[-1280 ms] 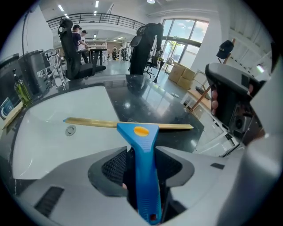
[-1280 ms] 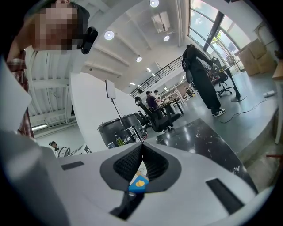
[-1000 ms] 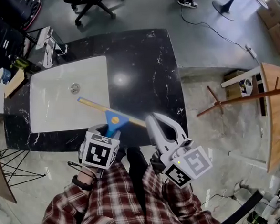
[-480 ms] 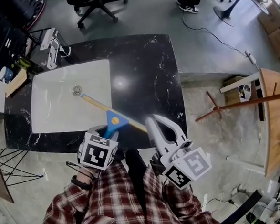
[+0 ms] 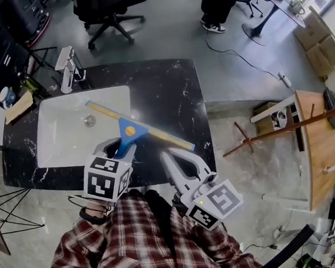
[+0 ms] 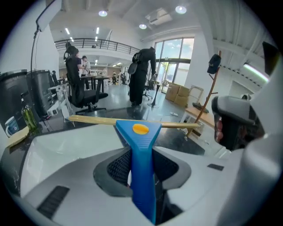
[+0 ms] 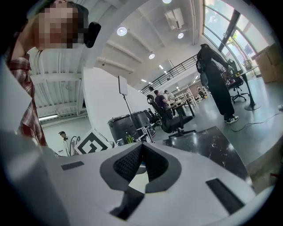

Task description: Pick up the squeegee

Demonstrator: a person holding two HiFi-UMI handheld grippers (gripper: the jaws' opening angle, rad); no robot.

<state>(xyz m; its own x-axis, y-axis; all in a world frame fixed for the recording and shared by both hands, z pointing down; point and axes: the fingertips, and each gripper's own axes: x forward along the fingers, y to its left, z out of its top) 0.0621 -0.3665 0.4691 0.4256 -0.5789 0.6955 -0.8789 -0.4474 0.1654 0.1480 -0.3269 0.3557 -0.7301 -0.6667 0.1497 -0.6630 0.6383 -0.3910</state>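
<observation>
The left tongs (image 5: 122, 152), just closed, clamp the squeegee (image 5: 150, 133) by its blue handle. It hangs over the sink's (image 5: 59, 144) 3 o'clock edge, seemingly clear of the surface (image 5: 170, 96). The right tongs (image 5: 169, 156), at 4 o'clock, are closed on nothing. The pickup looks done.

The squeegee (image 5: 134, 129) had a bright blue handle, an orange-yellow round spot near the head and a pale yellow blade. The countertop (image 5: 170, 96) was black marble with thin white veins, and the sink (image 5: 65, 138) in it was plain white. The left gripper (image 5: 120, 146) and right gripper (image 5: 168, 154) were white with dark grey, cross-hatched pads (image 6: 118, 165); each marker cube (image 5: 107, 183) bore black squares on white. The person's shirt (image 5: 134, 236) was red plaid with dark and white lines. The floor (image 5: 166, 27) was grey.
</observation>
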